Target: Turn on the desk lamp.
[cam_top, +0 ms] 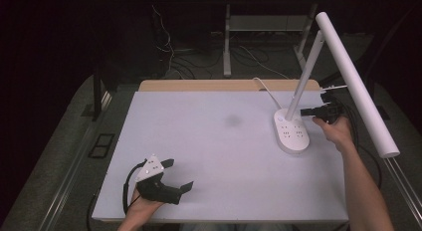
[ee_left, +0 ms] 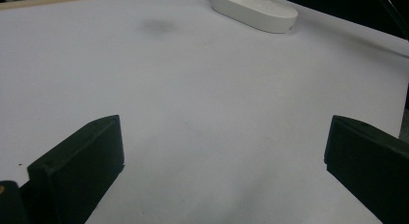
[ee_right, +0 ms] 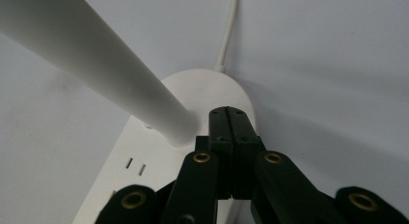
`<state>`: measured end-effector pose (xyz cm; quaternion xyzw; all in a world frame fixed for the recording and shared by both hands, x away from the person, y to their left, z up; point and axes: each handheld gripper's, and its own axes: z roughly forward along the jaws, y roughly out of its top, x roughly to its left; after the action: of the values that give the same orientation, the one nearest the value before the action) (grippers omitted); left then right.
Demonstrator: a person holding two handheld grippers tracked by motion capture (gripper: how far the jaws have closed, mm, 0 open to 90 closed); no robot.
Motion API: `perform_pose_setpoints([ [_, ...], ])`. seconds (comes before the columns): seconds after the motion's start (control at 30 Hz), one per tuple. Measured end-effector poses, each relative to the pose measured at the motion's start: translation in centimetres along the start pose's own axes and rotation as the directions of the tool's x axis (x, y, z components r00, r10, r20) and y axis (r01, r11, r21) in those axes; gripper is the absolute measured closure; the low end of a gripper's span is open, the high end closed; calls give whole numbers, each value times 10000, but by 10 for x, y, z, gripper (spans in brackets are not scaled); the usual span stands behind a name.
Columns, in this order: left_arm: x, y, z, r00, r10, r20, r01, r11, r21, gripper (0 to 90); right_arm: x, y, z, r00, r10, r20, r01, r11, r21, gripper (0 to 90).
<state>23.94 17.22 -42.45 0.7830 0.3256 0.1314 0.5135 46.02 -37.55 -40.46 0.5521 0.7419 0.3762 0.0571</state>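
Note:
A white desk lamp stands at the table's right, its oval base (cam_top: pixel 292 134) (ee_left: pixel 255 11) (ee_right: pixel 144 156) carrying socket slots. A slanted stem (cam_top: pixel 306 76) (ee_right: pixel 96 60) rises from it to a long tube head (cam_top: pixel 358 86). My right gripper (cam_top: pixel 303 112) (ee_right: pixel 227 113) is shut with nothing between its jaws. Its tips lie over the back of the base, right beside the foot of the stem; I cannot tell whether they touch it. My left gripper (cam_top: pixel 181 174) (ee_left: pixel 224 151) rests open at the near left of the white table (cam_top: pixel 224 151), nothing between its jaws.
The lamp's white cord (cam_top: pixel 263 86) (ee_right: pixel 230 31) runs from the base to the table's back edge. A faint dark smudge (cam_top: pixel 232 120) (ee_left: pixel 156 25) marks the middle of the table. Cables and desk legs (cam_top: pixel 227 42) lie on the floor behind.

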Motion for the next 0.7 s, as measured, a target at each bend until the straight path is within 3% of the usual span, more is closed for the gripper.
perform_pose_setpoints([
  [0.33,-1,0,-1,10000,13,20,-13,10000,-39,0,6,0,17,9997,-237,-53,239,9994,265,893],
  [0.7,-2,0,0,10000,10,57,-9,10000,-31,0,7,-2,22,9996,-287,-51,289,9987,416,892],
])
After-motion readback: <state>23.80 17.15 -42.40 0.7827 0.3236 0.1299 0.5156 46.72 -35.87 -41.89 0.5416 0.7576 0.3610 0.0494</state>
